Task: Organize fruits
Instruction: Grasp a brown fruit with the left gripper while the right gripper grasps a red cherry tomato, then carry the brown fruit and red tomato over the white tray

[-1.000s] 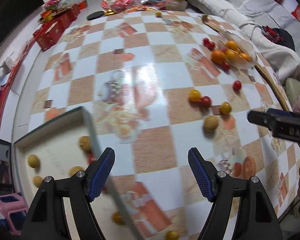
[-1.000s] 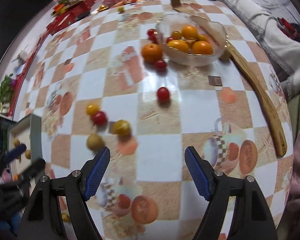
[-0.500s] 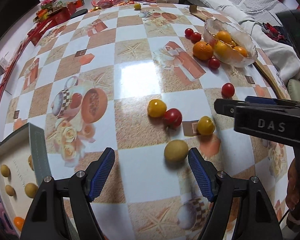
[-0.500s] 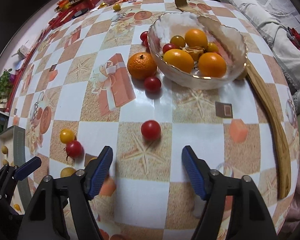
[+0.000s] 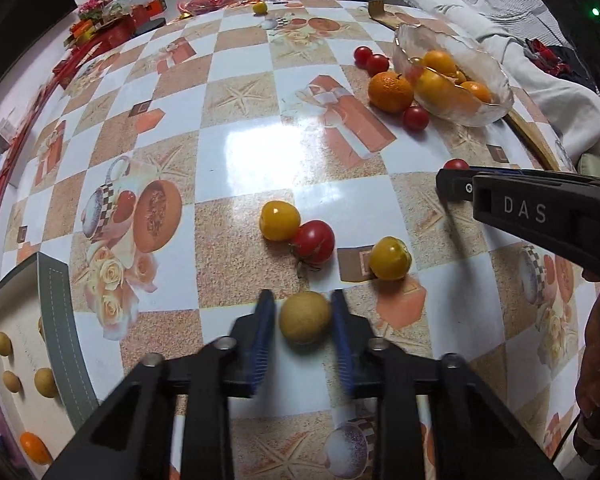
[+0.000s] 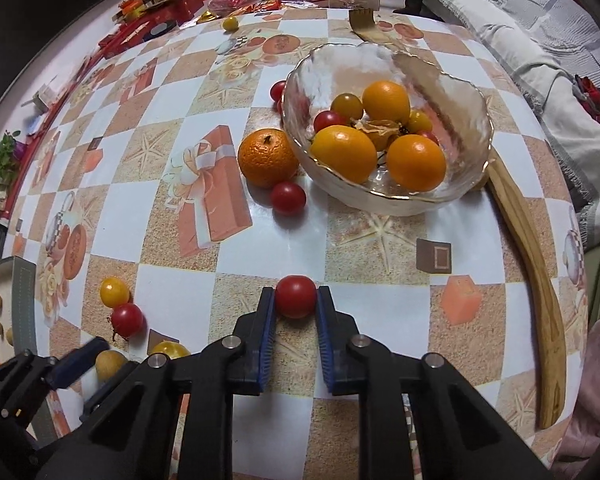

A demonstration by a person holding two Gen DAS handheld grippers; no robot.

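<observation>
- Left hand-held gripper [image 5: 305, 320]: jaws closing around the tan round fruit [image 5: 305, 317] on the table [image 5: 236, 152], a sliver of gap showing.
- Right hand-held gripper [image 6: 296, 300] is clenched on the red tomato [image 6: 295, 295].
- Glass bowl [image 6: 452, 196] lies straight ahead, beyond.

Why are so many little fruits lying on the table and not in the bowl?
They look scattered. A mandarin and red tomato sit beside the glass bowl, and yellow tomatoes lie loose mid-table. The right gripper is shut on a red tomato; the left gripper is closing around a tan fruit.
</observation>
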